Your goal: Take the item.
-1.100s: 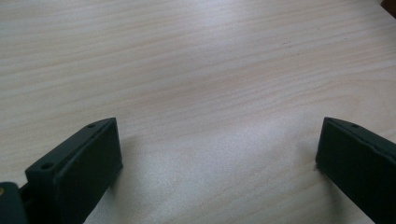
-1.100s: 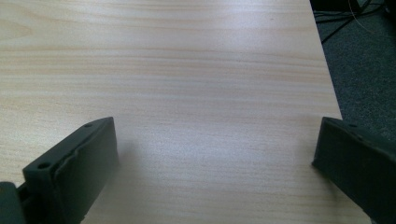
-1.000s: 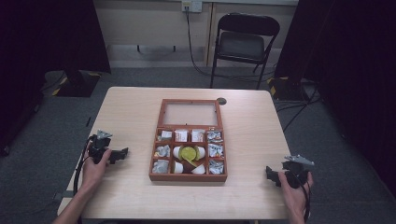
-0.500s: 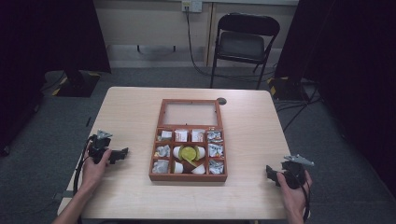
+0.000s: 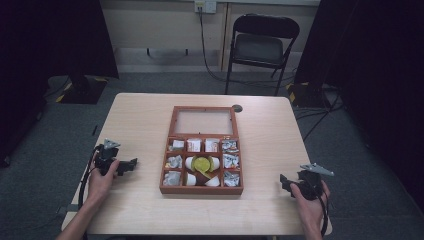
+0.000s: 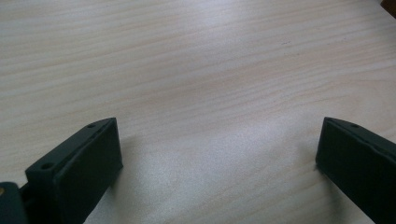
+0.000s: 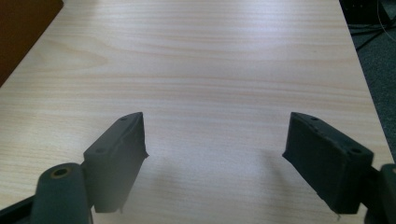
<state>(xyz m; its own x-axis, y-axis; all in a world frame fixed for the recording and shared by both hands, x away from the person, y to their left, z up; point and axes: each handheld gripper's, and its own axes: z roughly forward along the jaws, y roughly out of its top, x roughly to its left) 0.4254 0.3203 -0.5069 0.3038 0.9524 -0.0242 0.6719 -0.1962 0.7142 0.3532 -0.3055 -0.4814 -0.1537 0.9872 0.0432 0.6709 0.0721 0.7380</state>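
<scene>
Since the earlier frame little has shifted: only the right gripper's [image 5: 286, 182] jaws have been closing somewhat, with nothing between them but bare table [image 7: 210, 70]; they are seen parted in the right gripper view. Nothing has been taken from the wooden compartment box [image 5: 202, 189], which lies at the table's middle with its packets and cups [image 5: 202, 165] in place. Left of the box, the left gripper [image 5: 131, 165] is rested with jaws wide and empty. All handling is judged yet to be done.

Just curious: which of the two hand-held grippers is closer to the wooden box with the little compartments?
The left gripper, beside the wooden box at its left edge. The right gripper lies farther off, past its lower right corner.
</scene>
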